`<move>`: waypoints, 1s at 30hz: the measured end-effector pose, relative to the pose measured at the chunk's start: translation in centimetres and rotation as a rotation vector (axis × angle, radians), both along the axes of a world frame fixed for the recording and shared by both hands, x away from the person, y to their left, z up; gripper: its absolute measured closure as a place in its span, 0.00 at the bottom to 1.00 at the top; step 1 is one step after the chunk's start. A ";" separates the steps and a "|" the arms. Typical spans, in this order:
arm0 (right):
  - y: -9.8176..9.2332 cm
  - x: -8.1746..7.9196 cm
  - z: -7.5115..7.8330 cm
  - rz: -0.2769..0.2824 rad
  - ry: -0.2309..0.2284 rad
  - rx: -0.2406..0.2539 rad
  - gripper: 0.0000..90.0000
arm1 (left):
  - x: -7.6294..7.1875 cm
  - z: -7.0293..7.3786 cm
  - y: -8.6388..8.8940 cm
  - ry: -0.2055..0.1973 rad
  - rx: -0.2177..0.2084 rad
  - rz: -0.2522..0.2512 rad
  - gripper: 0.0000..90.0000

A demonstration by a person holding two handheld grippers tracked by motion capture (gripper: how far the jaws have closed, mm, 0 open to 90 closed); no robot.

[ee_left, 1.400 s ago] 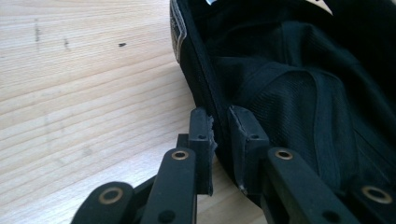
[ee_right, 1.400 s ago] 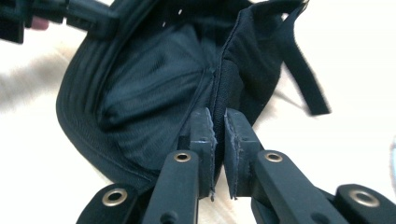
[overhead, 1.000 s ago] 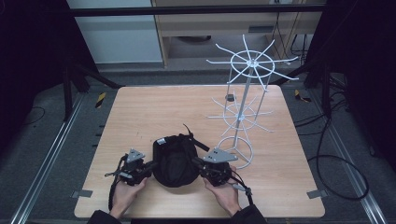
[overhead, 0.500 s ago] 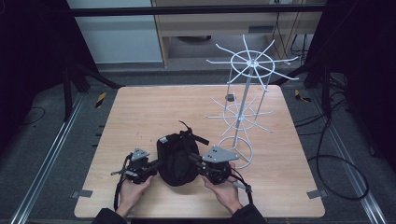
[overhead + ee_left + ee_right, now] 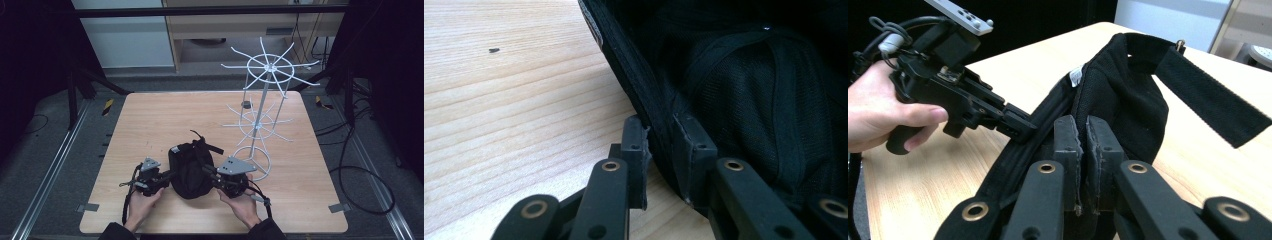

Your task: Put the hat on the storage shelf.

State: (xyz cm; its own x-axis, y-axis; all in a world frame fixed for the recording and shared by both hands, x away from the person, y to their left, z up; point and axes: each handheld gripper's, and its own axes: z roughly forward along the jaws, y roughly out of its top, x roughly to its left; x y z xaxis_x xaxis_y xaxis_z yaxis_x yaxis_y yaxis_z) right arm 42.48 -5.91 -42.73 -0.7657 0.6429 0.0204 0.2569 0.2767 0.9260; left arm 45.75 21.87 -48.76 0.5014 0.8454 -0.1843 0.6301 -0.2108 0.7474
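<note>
One black cap (image 5: pixel 190 169) is lying upside down on the wooden table (image 5: pixel 150 120), just in front of the base of one white wire rack (image 5: pixel 260 120); nothing is showing inside the cap's hollow. Two grippers are flanking it. The left gripper (image 5: pixel 664 150) is straddling the cap's rim, its jaws having just been opening, pads now slightly apart around the fabric. The right gripper (image 5: pixel 1082 145) is pinching the opposite rim, jaws clamped together on the cloth.
</note>
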 end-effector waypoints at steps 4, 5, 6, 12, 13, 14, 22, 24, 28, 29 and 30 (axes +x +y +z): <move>0.2 -0.2 0.1 0.021 -0.019 0.002 0.94 | 0.3 -0.2 -0.3 -0.007 -0.001 -0.002 0.84; 0.3 -0.3 0.1 0.029 -0.025 0.000 0.94 | 0.4 -0.2 -0.4 -0.007 -0.002 -0.001 0.83; 0.4 -0.4 0.1 0.035 -0.028 -0.007 0.94 | 0.4 -0.2 -0.4 -0.008 -0.002 -0.002 0.83; 0.3 -0.5 -0.2 0.045 -0.029 -0.026 0.94 | 0.4 -0.2 -0.2 -0.002 0.001 -0.018 0.79; 0.3 -0.5 -0.2 0.042 -0.032 -0.029 0.94 | 0.4 -0.2 -0.2 -0.004 0.003 -0.022 0.77; 0.3 -0.5 -0.2 0.038 -0.034 -0.033 0.94 | 0.3 -0.1 -0.1 -0.003 0.001 -0.024 0.75; -0.6 -0.3 -0.5 -0.014 -0.038 -0.051 0.95 | -0.2 1.5 1.5 -0.019 -0.058 -0.011 0.61; -0.7 -0.3 -0.6 -0.025 -0.040 -0.055 0.95 | -0.6 2.3 1.9 -0.032 -0.080 0.006 0.61; -0.9 -0.3 -0.6 -0.032 -0.044 -0.059 0.95 | -1.0 4.3 2.0 -0.087 -0.117 0.012 0.57; -0.9 -0.3 -0.6 -0.034 -0.044 -0.058 0.95 | -1.0 4.9 1.9 -0.101 -0.127 0.009 0.57; -0.9 -0.3 -0.6 -0.033 -0.044 -0.058 0.95 | -1.1 5.5 1.7 -0.114 -0.136 0.003 0.57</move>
